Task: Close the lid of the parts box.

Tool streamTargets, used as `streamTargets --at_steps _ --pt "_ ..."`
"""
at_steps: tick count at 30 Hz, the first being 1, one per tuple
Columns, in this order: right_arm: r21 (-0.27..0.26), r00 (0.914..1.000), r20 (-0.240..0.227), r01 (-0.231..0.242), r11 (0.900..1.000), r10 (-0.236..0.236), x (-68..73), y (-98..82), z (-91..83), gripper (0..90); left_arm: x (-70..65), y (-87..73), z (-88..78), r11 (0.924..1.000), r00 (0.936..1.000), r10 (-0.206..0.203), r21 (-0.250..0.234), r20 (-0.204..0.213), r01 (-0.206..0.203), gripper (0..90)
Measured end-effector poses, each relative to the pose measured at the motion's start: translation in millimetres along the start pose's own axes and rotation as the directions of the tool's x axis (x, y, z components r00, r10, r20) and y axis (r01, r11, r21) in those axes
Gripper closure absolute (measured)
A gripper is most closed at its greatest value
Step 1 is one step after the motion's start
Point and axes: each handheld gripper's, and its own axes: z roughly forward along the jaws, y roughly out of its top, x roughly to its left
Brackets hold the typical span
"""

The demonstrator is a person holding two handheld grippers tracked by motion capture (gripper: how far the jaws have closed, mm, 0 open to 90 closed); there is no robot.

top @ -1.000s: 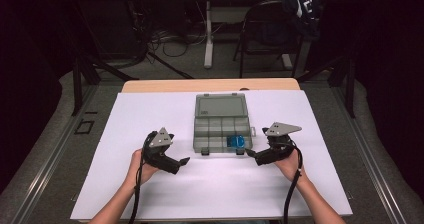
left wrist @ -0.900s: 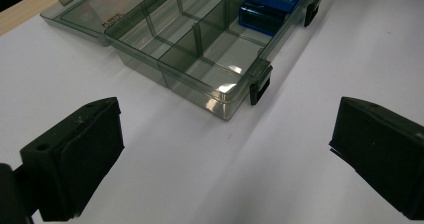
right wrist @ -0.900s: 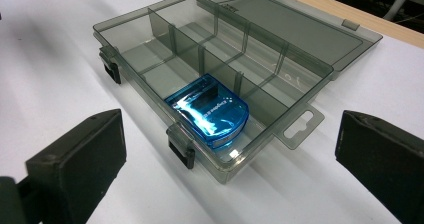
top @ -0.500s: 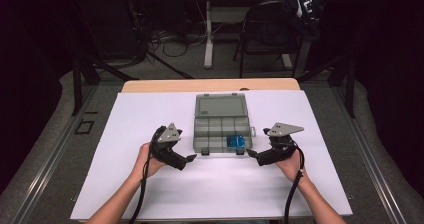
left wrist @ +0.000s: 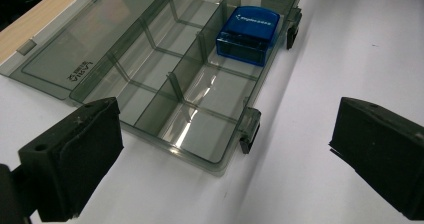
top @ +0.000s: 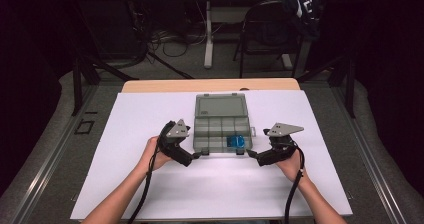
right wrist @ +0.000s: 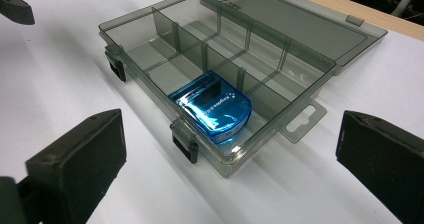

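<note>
A smoky transparent organizer box (top: 210, 134) lies open mid-table, its lid (top: 220, 105) flat behind it. A blue plastic case (top: 236, 141) rests in the front right compartment. My left gripper (top: 196, 156) is open at the box's front left corner, and my right gripper (top: 253, 156) is open at its front right corner. In the left gripper view the wide-apart jaws frame the box (left wrist: 172, 84), with the blue case (left wrist: 248, 34) farther off. The right gripper view has the blue case (right wrist: 212, 106) just ahead of the open gripper (right wrist: 232, 164), inside the box (right wrist: 135, 39).
A white sheet (top: 150, 194) covers the table, whose wooden edge (top: 165, 85) shows at the back. Two black latches (left wrist: 249, 134) hang on the box's front wall. A chair (top: 265, 29) and desk legs stand on the floor beyond the table.
My left gripper has moved right, up to the box's front left corner. My right gripper has edged left towards the front right corner. The box and the blue case have stayed put.
</note>
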Motion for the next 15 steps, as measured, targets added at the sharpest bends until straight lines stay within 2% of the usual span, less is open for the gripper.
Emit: streamTargets --at_steps 4,8,15 --pt "0.000 1.0000 -0.001 -0.001 1.000 0.001 0.1 -0.1 -0.2 0.0 1.2 3.7 2.0 0.9999 0.9999 0.013 0.003 0.010 -0.013 0.0" --pt "0.006 1.0000 -0.008 -0.002 1.000 0.002 0.3 -0.2 0.9 0.0 1.3 6.8 4.4 0.9992 0.9983 0.039 -0.006 0.043 -0.038 0.0" --pt "0.006 1.0000 -0.009 -0.002 1.000 0.002 0.1 -0.2 0.8 0.0 -0.6 15.1 9.3 0.9973 0.9958 0.072 0.010 0.057 -0.073 0.0"
